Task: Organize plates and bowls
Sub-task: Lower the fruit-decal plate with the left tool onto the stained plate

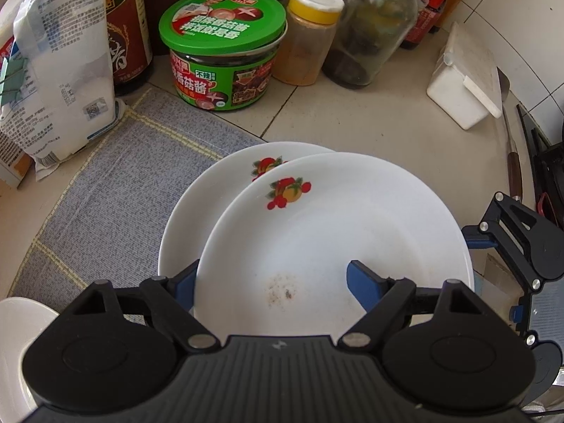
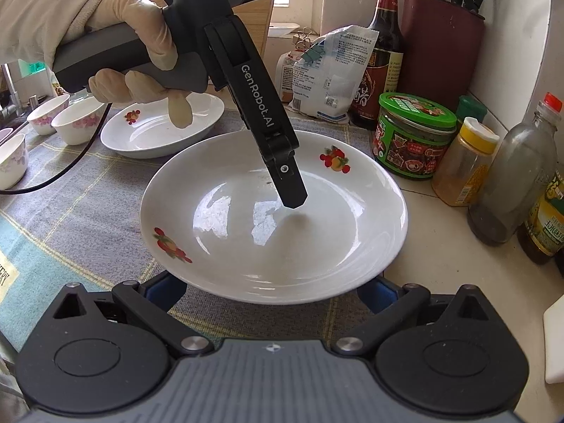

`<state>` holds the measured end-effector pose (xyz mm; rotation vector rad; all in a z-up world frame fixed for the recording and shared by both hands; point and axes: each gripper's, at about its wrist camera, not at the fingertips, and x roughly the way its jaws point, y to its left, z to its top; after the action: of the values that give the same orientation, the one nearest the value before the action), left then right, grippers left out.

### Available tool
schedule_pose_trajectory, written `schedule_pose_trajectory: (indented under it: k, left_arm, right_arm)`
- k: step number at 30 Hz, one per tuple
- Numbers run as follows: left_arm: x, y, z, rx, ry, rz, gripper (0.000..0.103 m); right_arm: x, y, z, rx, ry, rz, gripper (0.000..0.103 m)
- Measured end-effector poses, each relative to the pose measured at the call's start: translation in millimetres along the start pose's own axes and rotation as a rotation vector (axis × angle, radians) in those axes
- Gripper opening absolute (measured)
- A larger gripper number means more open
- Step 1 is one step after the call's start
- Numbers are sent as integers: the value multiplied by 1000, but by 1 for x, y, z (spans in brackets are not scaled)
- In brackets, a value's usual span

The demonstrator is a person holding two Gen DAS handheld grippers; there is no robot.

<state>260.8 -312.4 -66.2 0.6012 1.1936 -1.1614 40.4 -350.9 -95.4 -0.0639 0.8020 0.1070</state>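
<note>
Glazed white ceramic plate (image 2: 275, 218), glossy, with window glare and printed fruit decals; second plate (image 1: 197, 204) beneath, same glaze. Woven grey-blue cloth mat (image 1: 116, 183), matt, coarse weave with pale yellow stripes. Matt black plastic left gripper (image 1: 278, 282) with blue pads and bright metal pivot pins. Clear glass bottle (image 1: 373, 24), smudged. Green plastic lid on jar (image 1: 222, 49), glossy label. Crinkled plastic bag (image 1: 60, 63). Smooth cream tiled counter (image 1: 352, 120)
</note>
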Motion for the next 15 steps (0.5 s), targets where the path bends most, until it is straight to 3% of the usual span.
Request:
schedule_pose_trajectory:
  k: [15]
  left_arm:
    - [12,4,6,15,13,8,85]
  right_arm:
    - [5,-5,5,69,38,5,103]
